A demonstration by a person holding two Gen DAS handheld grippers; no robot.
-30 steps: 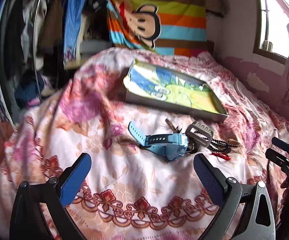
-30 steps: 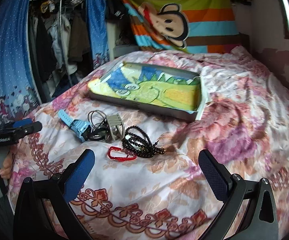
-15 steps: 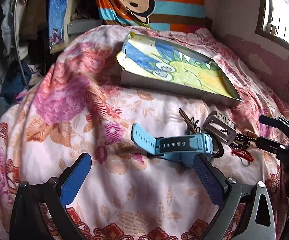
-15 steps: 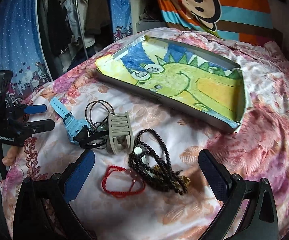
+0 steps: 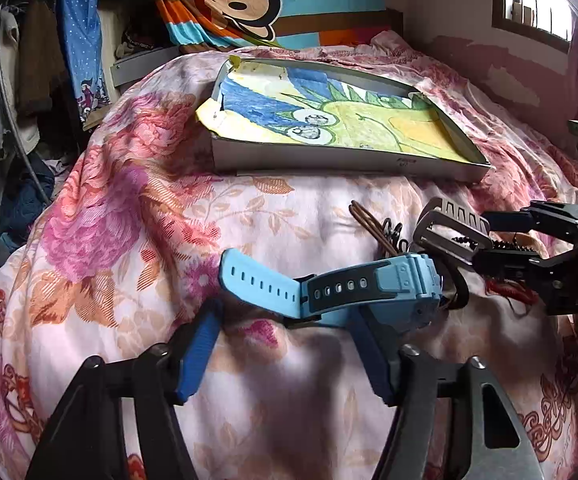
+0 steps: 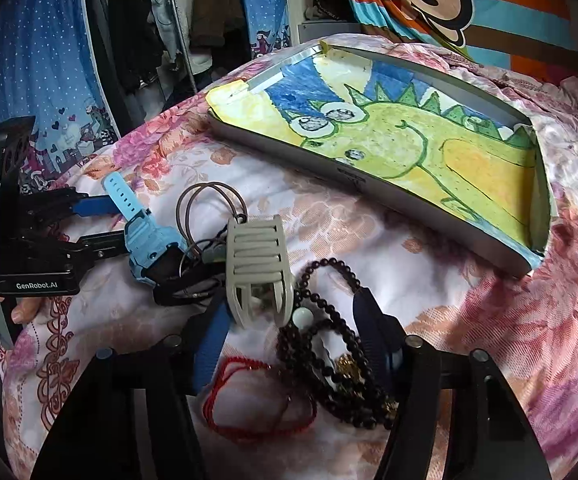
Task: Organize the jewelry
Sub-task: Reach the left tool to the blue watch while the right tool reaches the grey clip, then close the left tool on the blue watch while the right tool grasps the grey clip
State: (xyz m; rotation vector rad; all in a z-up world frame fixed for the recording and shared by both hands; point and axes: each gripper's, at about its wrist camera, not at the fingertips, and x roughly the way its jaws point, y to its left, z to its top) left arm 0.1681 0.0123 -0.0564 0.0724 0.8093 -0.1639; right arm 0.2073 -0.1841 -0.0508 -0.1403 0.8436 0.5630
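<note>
A light blue watch lies on the floral bedspread. My left gripper is low over its strap, jaws closing, and the pads are not visibly pressing it. The right wrist view shows that gripper at the watch. My right gripper is closing around a grey hair claw and a black bead necklace, gripping neither. A red string bracelet lies below its fingers. The left wrist view shows the right gripper at the claw.
A shallow grey box lined with a dinosaur drawing sits farther up the bed. Brown hair ties and dark cords are tangled between watch and claw. Hanging clothes crowd the left. A hand holds the left gripper.
Both grippers have moved forward and down onto the jewelry pile. Their jaws, wide open before, have narrowed around the watch and around the claw and beads.
</note>
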